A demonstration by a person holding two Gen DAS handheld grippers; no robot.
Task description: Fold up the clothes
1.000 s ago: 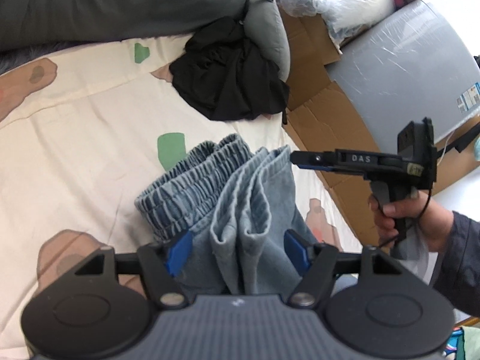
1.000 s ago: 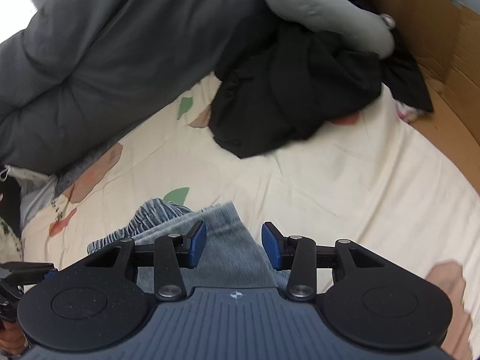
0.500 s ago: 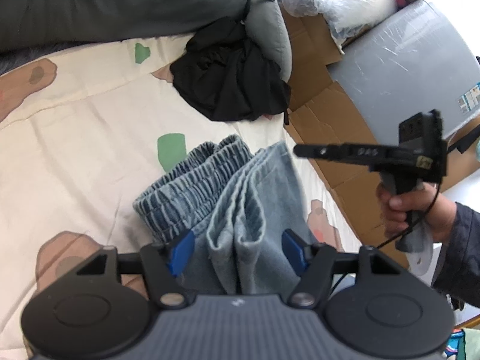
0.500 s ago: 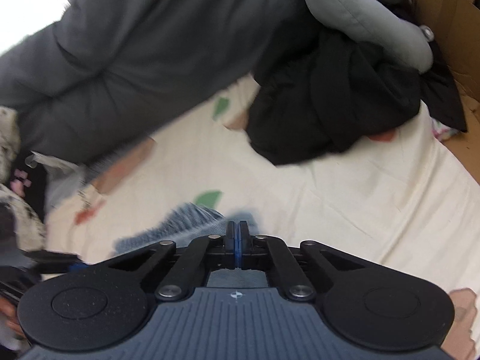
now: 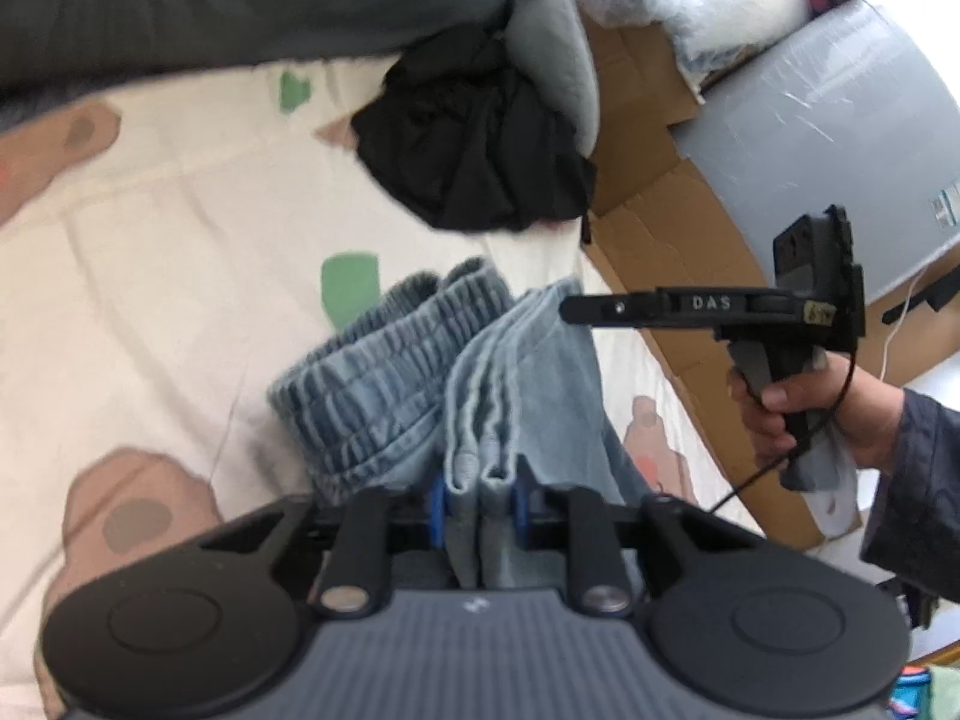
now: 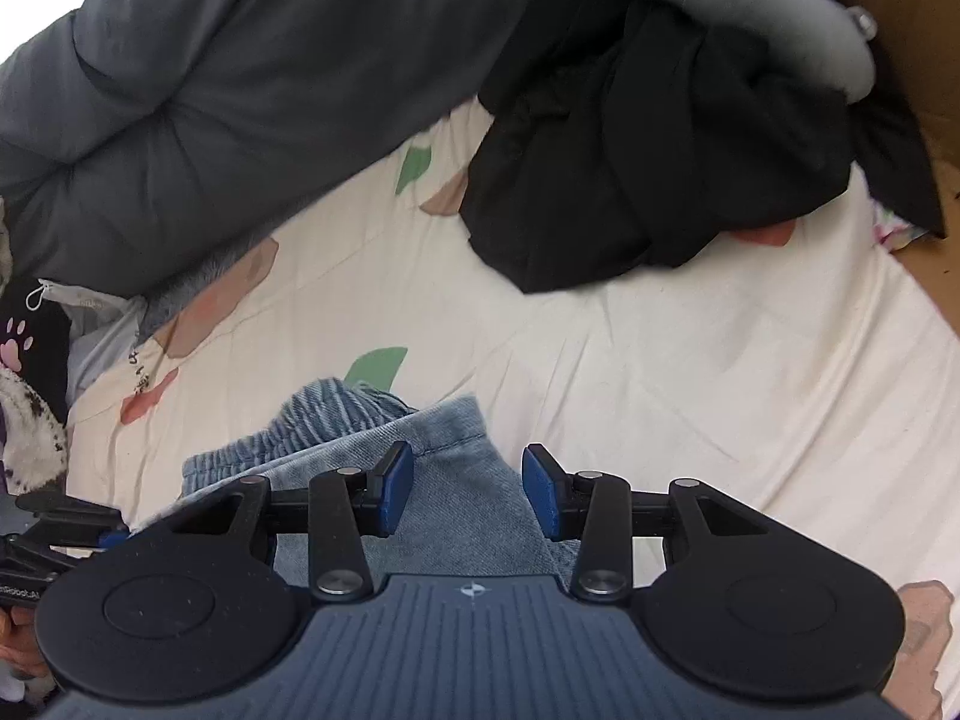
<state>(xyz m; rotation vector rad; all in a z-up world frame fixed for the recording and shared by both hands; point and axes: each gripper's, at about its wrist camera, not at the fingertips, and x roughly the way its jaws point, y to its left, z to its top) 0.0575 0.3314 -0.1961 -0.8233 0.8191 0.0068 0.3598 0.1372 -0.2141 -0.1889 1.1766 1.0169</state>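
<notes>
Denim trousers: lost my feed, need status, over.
Left tool shut on denim trousers, folded edges pinched. Right tool open above the denim. Black garment lies clear, farther up the bedsheet.

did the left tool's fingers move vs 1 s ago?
Yes. The left tool closed inward: its fingers, apart a second ago, now clamp the stacked hems of the blue jeans.

White letters "DAS" are showing on the side of the right gripper [image 5: 708, 303]; a label on the grey panel [image 5: 948, 204] is staying illegible
</notes>
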